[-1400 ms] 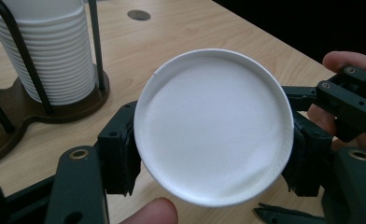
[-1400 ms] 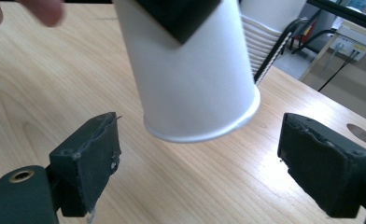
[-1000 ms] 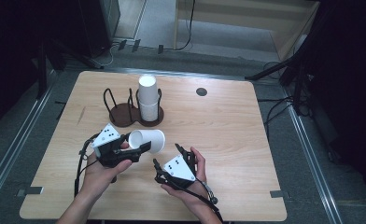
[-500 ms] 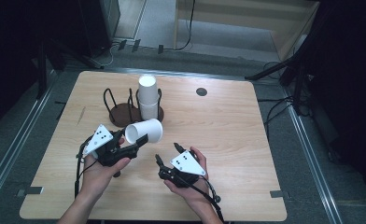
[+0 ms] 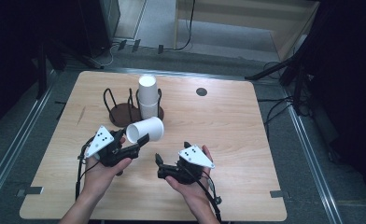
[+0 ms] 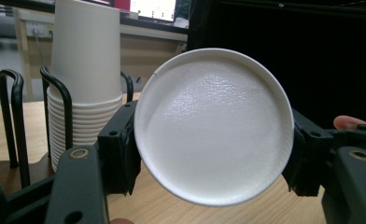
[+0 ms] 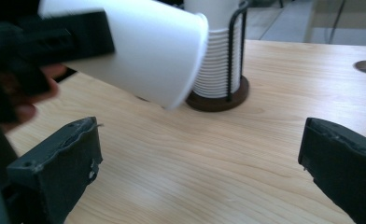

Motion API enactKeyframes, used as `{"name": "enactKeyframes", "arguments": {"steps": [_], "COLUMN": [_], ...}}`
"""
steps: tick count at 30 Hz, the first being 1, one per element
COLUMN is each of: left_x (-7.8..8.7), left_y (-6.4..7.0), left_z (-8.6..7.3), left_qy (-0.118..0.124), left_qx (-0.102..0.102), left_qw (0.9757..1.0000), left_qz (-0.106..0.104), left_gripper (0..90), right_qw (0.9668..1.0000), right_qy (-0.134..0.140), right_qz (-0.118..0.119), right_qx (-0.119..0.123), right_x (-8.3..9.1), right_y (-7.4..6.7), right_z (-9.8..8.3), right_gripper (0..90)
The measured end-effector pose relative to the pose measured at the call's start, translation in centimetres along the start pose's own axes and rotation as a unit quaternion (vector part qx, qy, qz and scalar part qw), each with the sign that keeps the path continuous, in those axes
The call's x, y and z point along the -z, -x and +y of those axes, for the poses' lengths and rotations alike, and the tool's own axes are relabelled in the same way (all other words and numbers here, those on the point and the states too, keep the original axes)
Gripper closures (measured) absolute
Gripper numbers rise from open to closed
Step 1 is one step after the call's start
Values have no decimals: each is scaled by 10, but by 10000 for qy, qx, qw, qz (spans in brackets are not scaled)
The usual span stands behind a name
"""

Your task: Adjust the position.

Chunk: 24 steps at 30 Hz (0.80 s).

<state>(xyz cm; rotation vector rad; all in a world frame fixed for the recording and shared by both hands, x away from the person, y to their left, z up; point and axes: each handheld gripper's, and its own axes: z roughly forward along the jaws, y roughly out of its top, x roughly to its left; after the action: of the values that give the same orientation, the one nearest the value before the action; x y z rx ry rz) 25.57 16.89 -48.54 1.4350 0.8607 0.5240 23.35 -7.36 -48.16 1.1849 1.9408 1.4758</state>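
A white paper cup (image 5: 146, 130) lies on its side in the air above the table, with my left gripper (image 5: 133, 138) shut on its narrow end. In the left gripper view the cup's round base (image 6: 214, 126) faces the camera between the two jaws of that gripper (image 6: 214, 154). Its rim points toward a stack of white cups (image 5: 148, 95) standing in a black wire holder (image 5: 120, 112). My right gripper (image 5: 159, 163) is near the front of the table; its jaws have just been opening and stand wide apart (image 7: 202, 168) with nothing between them, the cup (image 7: 139, 51) above and beyond.
The wire holder on its brown base has a second bay to the left of the stack. A round dark grommet (image 5: 201, 91) sits in the wooden tabletop (image 5: 237, 135) at the back right. Metal rails run along both sides of the table.
The left gripper has carried the cup slightly away from the right gripper, toward the holder. The right gripper has drawn back a little toward the table's front edge.
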Motion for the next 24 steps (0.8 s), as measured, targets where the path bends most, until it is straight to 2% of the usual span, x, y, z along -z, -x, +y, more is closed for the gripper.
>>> {"name": "enactKeyframes", "arguments": {"steps": [3, 8, 10, 11, 13, 14, 15, 17, 18, 19, 22, 24], "left_x": [0, -1, -1, -2, -3, -3, -3, -3, -4, -4, -5, -5], "left_y": [-1, -1, -1, 0, 2, 2, 2, 3, 3, 4, 5, 6], "left_z": [-1, -2, -2, -3, -4, -4, -4, -5, -6, -6, -7, -7], "left_qy": [84, 169, 214, 306, 365, 365, 389, 420, 443, 430, 431, 459], "left_qx": [-80, -89, -96, -186, -218, -218, -208, -204, -186, -218, -236, -245], "left_qw": [9999, 9998, 9997, 9993, 9991, 9991, 9990, 9989, 9988, 9988, 9988, 9986], "left_qz": [63, 67, 57, 59, 47, 47, 38, 35, 26, 21, 3, -2], "left_gripper": [336, 337, 337, 337, 337, 337, 337, 337, 337, 337, 337, 337], "right_qw": [9992, 9959, 9949, 9916, 9874, 9874, 9848, 9769, 9725, 9656, 9535, 9433], "right_qy": [124, 296, 354, 396, 430, 430, 453, 479, 482, 490, 535, 550], "right_qz": [177, 247, 259, 333, 404, 404, 432, 482, 513, 545, 599, 637], "right_qx": [-328, -824, -907, -1185, -1469, -1469, -1620, -2024, -2219, -2494, -2904, -3212], "right_x": [3, 6, 6, 6, 4, 4, 4, 2, 1, -1, -4, -6], "right_y": [-3, -4, -4, -5, -5, -5, -5, -4, -3, -2, -1, -1], "right_z": [9, 21, 22, 23, 24, 24, 24, 25, 25, 25, 25, 26], "right_gripper": [0, 0, 0, 0, 0, 0, 1, 7, 8, 14, 29, 36]}}
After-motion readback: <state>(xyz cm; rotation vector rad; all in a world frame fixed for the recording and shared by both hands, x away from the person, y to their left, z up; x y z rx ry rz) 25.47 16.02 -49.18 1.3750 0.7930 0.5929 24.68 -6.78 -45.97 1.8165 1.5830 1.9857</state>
